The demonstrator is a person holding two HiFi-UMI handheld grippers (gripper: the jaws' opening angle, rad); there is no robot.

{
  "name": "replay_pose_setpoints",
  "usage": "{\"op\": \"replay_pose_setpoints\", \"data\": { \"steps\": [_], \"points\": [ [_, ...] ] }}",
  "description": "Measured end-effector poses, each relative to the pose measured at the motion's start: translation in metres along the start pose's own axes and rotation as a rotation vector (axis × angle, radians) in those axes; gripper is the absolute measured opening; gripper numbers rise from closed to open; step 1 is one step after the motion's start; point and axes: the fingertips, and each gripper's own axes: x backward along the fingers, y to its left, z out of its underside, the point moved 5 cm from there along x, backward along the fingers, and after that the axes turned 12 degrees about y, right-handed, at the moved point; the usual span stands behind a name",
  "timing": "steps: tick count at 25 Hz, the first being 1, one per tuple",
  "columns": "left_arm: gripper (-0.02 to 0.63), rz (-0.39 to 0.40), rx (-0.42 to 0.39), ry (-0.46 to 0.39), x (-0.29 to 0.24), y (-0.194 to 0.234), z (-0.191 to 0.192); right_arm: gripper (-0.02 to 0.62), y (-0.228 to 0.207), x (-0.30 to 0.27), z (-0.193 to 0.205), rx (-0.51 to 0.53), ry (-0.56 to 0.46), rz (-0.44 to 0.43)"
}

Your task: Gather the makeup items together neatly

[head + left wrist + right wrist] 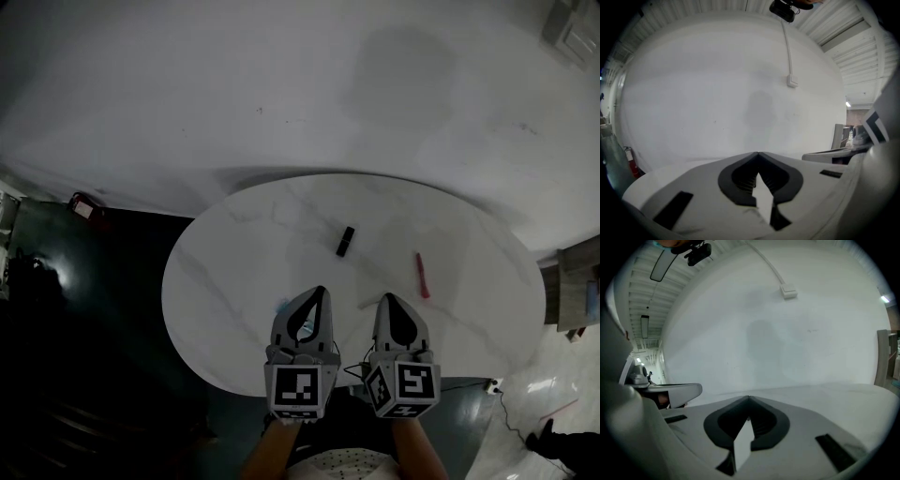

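Tabletop check: round white marble table (234, 272), nothing gathered yet. Left gripper (322, 291) and right gripper (388, 298) are both pinched closed and empty, near the front edge. Small black rectangular tube (346, 241) sits mid-table, and a slim pink-red stick (423, 276) lies apart on its right. Both need collecting.

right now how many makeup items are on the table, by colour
black makeup tube: 1
red makeup pencil: 1
total: 2, lying apart on the round white table
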Motion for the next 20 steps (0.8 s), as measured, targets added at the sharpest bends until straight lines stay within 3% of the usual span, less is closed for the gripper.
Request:
{"op": "replay_pose_setpoints", "data": {
  "steps": [3, 9, 13, 20],
  "points": [
    [0.028, 0.016, 0.016, 0.044, -0.013, 0.006, -0.002, 0.003, 0.0, -0.014, -0.004, -0.002, 0.016, 0.008],
    [0.028, 0.014, 0.012, 0.027, -0.033, 0.025, -0.005, 0.003, 0.003, -0.039, -0.008, -0.017, 0.044, 0.021],
    [0.028, 0.022, 0.038, 0.092, -0.043, 0.032, 0.0, 0.003, 0.003, -0.052, -0.007, -0.042, 0.063, 0.026],
    [0.028, 0.042, 0.037, 0.119, -0.054, 0.037, 0.01, 0.003, 0.005, -0.063, -0.001, -0.053, 0.095, 0.034]
  ]
}}
